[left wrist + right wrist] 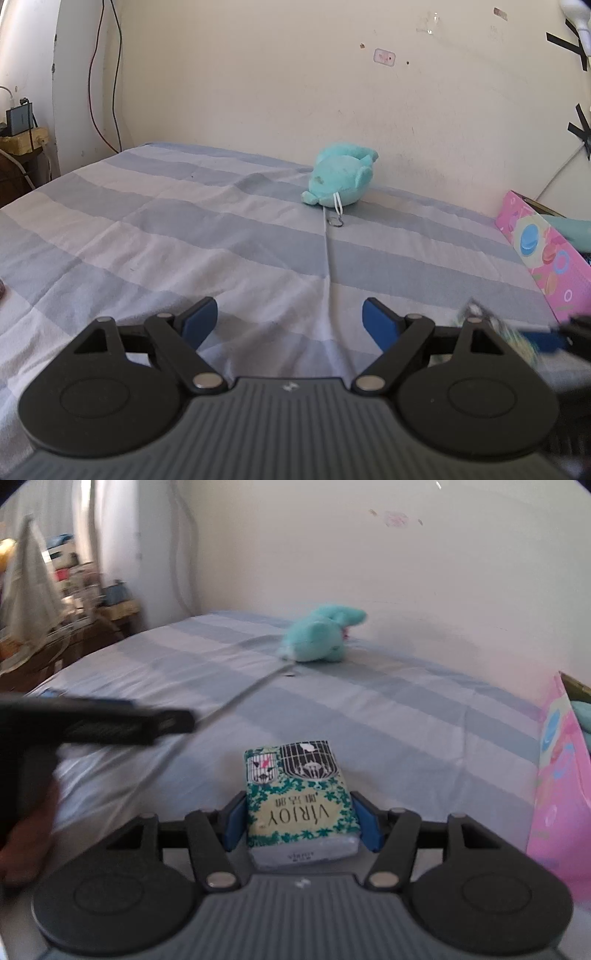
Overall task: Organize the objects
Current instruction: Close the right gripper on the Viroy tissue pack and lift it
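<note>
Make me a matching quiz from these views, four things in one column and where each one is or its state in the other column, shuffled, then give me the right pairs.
Things:
1. plush toy
2. tissue pack
3. pink box
4. left gripper

Places or states:
A. open, nothing between its fingers
B. at the bed's right edge, something teal inside
C. lying on the bed by the wall
D. clamped in the right gripper

Pairs: 1-C, 2-D, 3-B, 4-A
</note>
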A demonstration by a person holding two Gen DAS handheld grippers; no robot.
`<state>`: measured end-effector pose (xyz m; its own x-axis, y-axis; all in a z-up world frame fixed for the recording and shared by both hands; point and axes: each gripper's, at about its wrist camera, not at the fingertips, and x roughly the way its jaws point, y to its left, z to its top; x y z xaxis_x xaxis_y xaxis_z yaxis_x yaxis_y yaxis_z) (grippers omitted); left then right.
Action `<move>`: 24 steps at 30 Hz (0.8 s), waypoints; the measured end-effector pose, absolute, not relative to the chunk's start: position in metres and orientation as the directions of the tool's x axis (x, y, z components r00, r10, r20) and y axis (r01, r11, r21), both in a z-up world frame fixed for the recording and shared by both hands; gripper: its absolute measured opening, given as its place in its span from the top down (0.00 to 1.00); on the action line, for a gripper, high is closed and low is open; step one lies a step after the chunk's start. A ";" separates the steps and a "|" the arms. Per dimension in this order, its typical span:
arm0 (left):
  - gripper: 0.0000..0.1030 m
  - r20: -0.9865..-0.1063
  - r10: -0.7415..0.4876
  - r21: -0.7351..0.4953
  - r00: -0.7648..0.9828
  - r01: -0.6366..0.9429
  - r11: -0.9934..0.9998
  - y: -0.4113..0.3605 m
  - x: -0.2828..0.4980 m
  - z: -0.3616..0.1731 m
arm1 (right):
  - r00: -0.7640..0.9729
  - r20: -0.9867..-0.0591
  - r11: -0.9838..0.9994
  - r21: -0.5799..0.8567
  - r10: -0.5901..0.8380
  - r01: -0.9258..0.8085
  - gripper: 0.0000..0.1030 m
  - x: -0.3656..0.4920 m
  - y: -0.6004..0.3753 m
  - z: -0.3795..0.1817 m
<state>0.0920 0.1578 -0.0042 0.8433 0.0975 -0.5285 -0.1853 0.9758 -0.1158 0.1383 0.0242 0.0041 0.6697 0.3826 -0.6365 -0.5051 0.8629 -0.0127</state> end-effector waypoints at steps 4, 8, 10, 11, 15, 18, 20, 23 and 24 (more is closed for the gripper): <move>0.15 -0.548 0.090 -0.115 0.832 -0.181 0.977 0.158 0.094 -0.005 | 0.688 -0.621 0.856 -0.051 0.376 -0.514 0.27 0.112 0.026 0.002; 0.14 -0.562 0.096 -0.098 0.822 -0.181 0.978 0.157 0.097 -0.006 | 0.703 -0.610 0.874 -0.036 0.365 -0.485 0.25 0.110 0.015 0.001; 0.11 -0.566 0.102 -0.085 0.818 -0.181 0.980 0.155 0.097 -0.006 | 0.696 -0.612 0.883 0.007 0.376 -0.470 0.24 0.112 0.007 0.001; 0.10 -0.568 0.103 -0.082 0.816 -0.181 0.980 0.154 0.097 -0.006 | 0.696 -0.609 0.886 0.022 0.380 -0.464 0.24 0.112 0.004 0.001; 0.09 -0.574 0.114 -0.073 0.811 -0.189 0.979 0.154 0.098 -0.007 | 0.702 -0.598 0.887 0.035 0.388 -0.460 0.23 0.113 0.003 0.000; 0.09 -0.577 0.119 -0.067 0.808 -0.192 0.979 0.154 0.099 -0.007 | 0.697 -0.598 0.885 0.046 0.396 -0.463 0.18 0.112 0.001 0.001; 0.09 -0.579 0.123 -0.064 0.806 -0.195 0.979 0.154 0.099 -0.007 | 0.689 -0.608 0.889 0.062 0.394 -0.454 0.17 0.115 -0.001 0.000; 0.08 -0.579 0.123 -0.064 0.806 -0.196 0.979 0.154 0.099 -0.007 | 0.687 -0.607 0.887 0.066 0.399 -0.457 0.15 0.116 0.000 0.000; 0.08 -0.579 0.121 -0.065 0.807 -0.194 0.979 0.154 0.100 -0.007 | 0.685 -0.607 0.885 0.068 0.403 -0.460 0.14 0.117 0.000 0.000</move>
